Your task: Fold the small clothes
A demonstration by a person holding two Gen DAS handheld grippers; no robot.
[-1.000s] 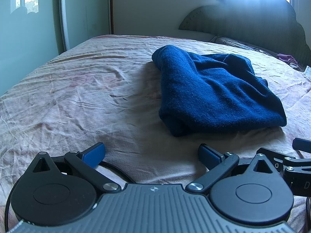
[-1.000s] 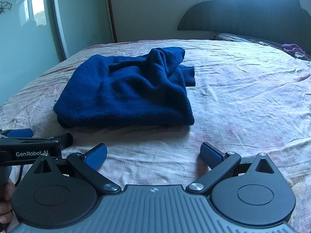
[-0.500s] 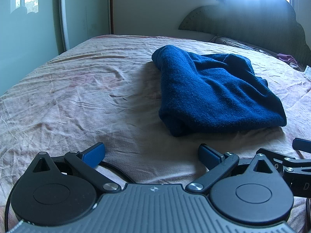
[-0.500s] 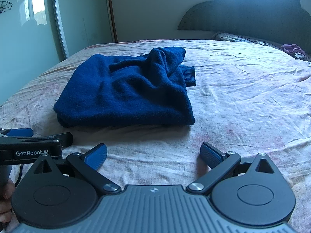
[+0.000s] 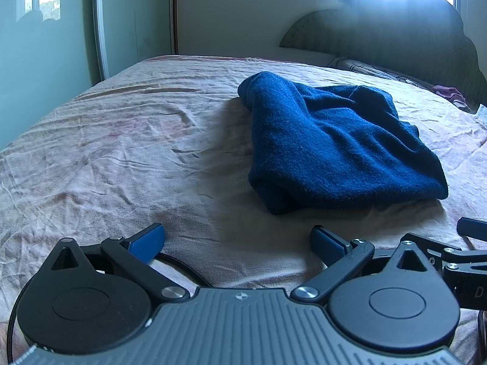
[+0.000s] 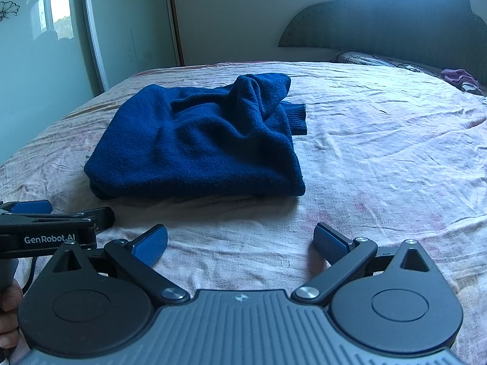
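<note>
A dark blue knitted sweater lies folded in a thick bundle on the pink bed sheet; it also shows in the right wrist view, with a ribbed cuff sticking out at its right side. My left gripper is open and empty, low over the sheet, short of the bundle's near left corner. My right gripper is open and empty, just short of the bundle's near edge. Each gripper shows at the edge of the other's view.
A dark padded headboard stands at the far end of the bed. A small purple cloth lies at the far right by a patterned pillow. A mirrored wardrobe door runs along the left side.
</note>
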